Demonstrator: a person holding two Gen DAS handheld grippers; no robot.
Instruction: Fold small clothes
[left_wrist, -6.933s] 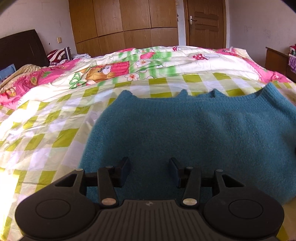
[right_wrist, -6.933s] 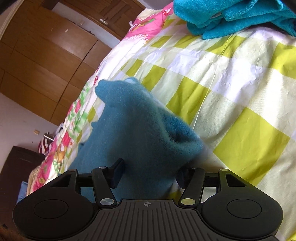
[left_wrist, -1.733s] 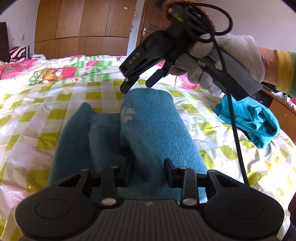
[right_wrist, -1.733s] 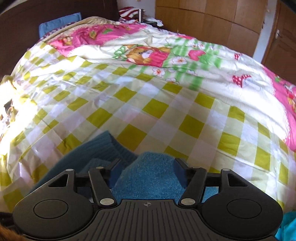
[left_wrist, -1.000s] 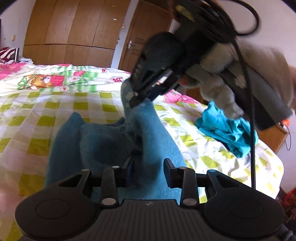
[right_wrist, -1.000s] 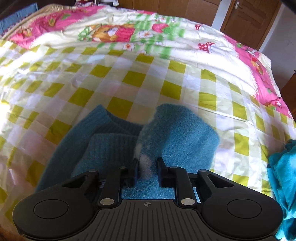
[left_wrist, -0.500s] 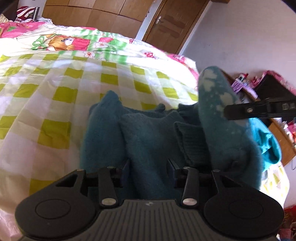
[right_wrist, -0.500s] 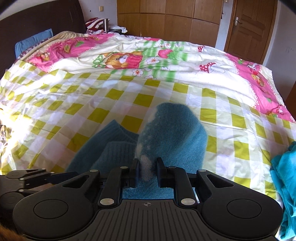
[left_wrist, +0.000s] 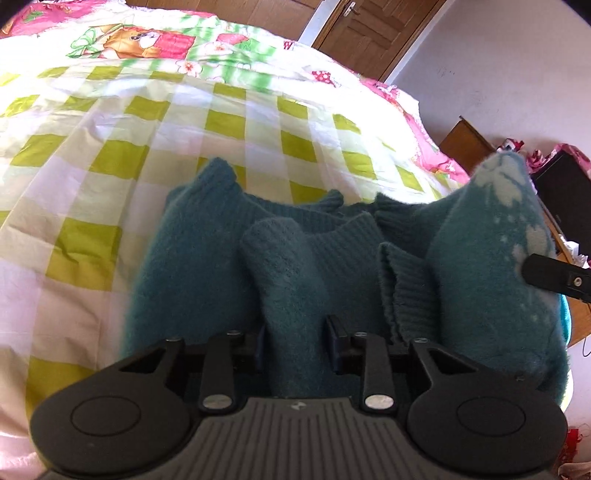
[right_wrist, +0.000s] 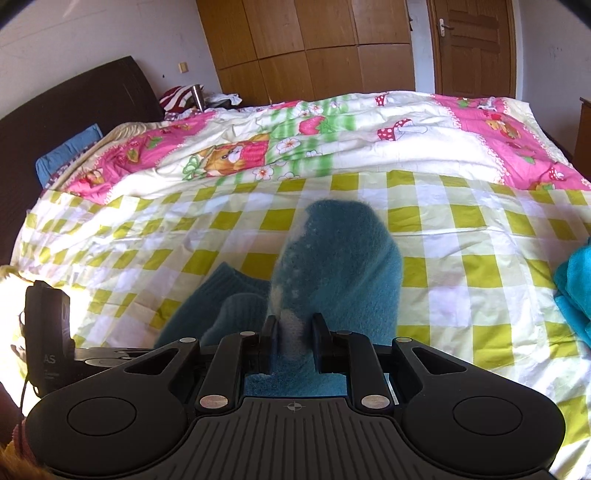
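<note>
My right fingers (right_wrist: 293, 345) pinch the teal sweater (left_wrist: 207, 273) on the bed (right_wrist: 461, 240); my left fingers (left_wrist: 295, 341), just closing, clamp another fold

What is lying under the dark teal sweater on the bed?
Under the teal sweater lies the green-and-white checked bed sheet, which shows around its far and left edges. The sweater and the tools cover the sheet directly beneath, so whether anything else lies there cannot be seen.

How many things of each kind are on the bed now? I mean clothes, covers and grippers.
Clothes: 2, the teal sweater and the turquoise garment.
Covers: 2, the checked sheet and the cartoon quilt.
Grippers: 2, left gripper and right gripper.
Total: 6.
</note>
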